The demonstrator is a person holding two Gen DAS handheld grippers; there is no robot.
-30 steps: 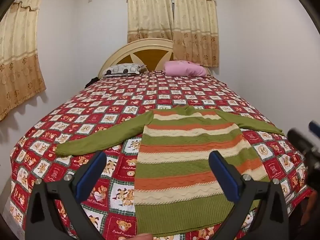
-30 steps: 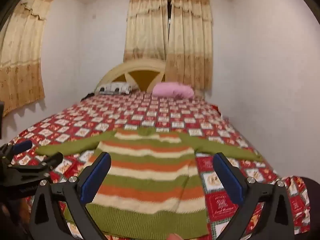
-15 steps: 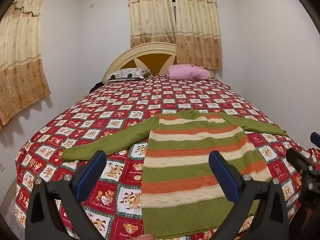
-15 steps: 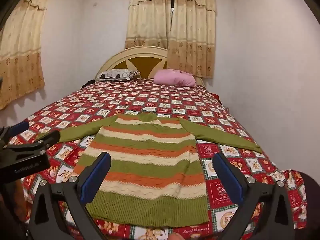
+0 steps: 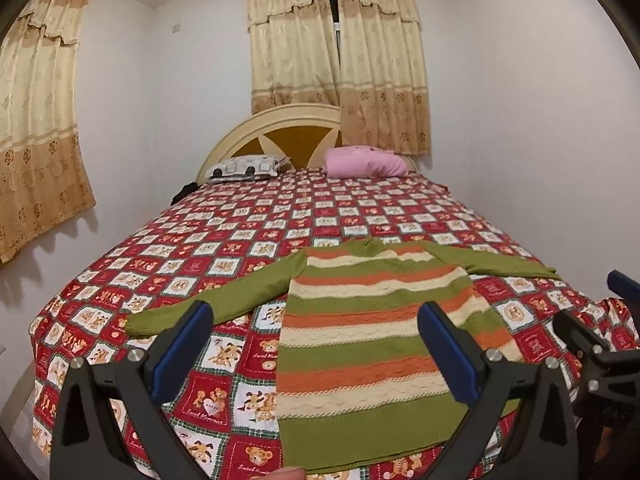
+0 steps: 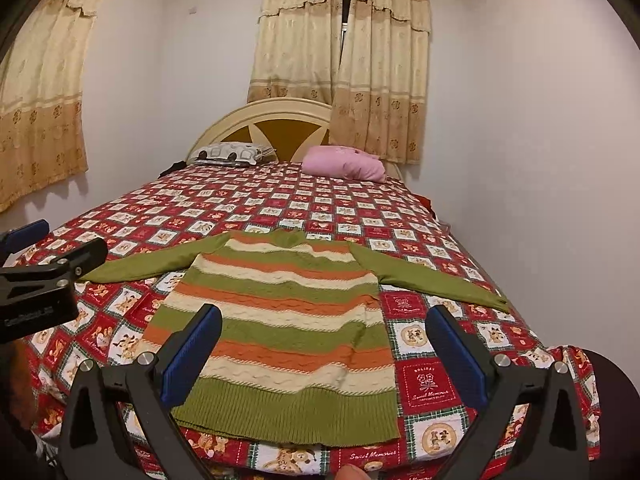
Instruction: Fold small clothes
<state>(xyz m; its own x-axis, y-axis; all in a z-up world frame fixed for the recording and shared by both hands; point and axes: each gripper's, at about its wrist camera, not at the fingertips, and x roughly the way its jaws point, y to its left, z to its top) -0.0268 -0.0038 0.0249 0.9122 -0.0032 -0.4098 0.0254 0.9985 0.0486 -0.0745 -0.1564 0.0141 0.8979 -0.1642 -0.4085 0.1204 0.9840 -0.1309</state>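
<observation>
A small knitted sweater (image 5: 360,344) with green, orange and cream stripes lies flat at the near end of the bed, both green sleeves spread out; it also shows in the right wrist view (image 6: 288,320). My left gripper (image 5: 316,320) is open and empty, held above the sweater's left side. My right gripper (image 6: 324,324) is open and empty above the sweater's lower half. Each gripper shows at the edge of the other's view: the right gripper (image 5: 592,332) and the left gripper (image 6: 52,248).
The bed has a red patchwork cover (image 5: 240,240) with bear prints. A pink pillow (image 5: 364,162) and a patterned pillow (image 5: 244,166) lie by the headboard (image 5: 296,132). Walls stand close on both sides. Curtains (image 5: 336,40) hang behind.
Both grippers have pulled back and up from the sweater, so more of the room shows. The sweater has not moved. Both stay open.
</observation>
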